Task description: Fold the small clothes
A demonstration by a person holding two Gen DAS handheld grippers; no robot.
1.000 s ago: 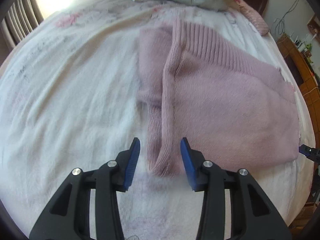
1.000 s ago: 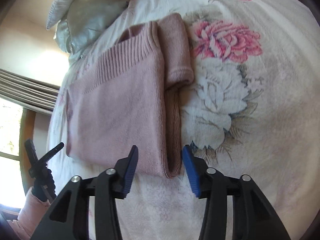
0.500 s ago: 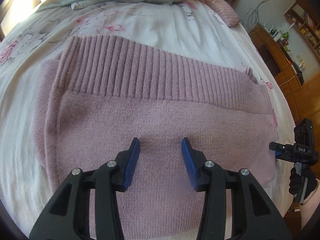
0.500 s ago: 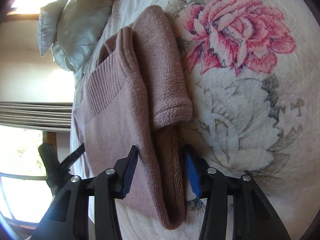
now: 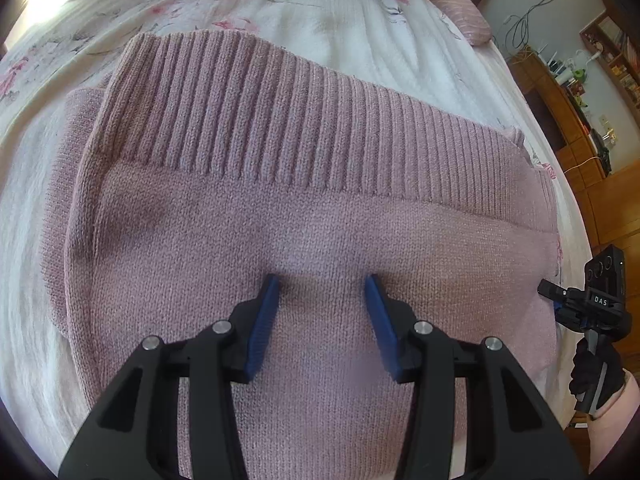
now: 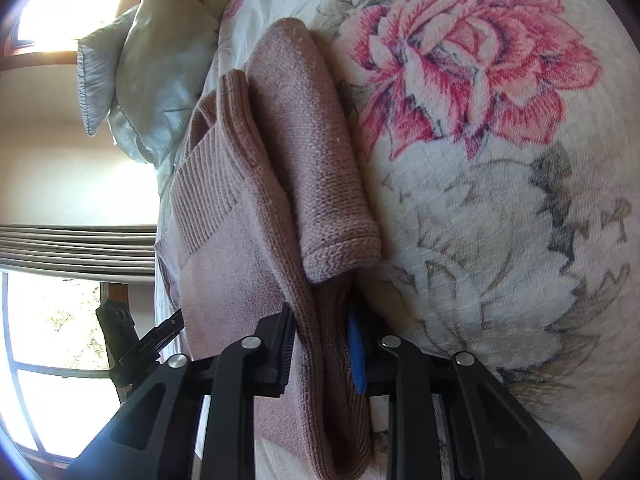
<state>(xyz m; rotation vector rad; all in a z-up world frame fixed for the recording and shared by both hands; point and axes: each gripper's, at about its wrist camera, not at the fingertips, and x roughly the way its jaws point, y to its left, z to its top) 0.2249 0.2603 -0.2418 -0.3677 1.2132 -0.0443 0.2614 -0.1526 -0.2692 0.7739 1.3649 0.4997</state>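
The pink knitted sweater [image 5: 320, 208] lies folded on the bed, on a white blanket [image 6: 500, 240] printed with a big pink flower. My left tongs [image 5: 322, 300] hover spread wide over the plain knit below the ribbed band, gripping nothing. My right tongs [image 6: 320, 344] are at the sweater's folded side edge, the thick fold of knit filling the gap between the two blue pads; they look clenched on that fold, though the fabric hides most of the right-hand pad. A short sleeve [image 6: 320, 160] lies doubled over on top, its cuff just ahead of those tongs.

Around the sweater: grey-green pillows [image 6: 152, 80] at the head of the bed, a pink pillow [image 5: 468, 20] near the far corner, and wooden shelves [image 5: 592, 100] with small items too tiny to make out. In the left view my gloved right hand [image 5: 596, 376] shows at the frame's edge. Window glare washes out the left of the right view.
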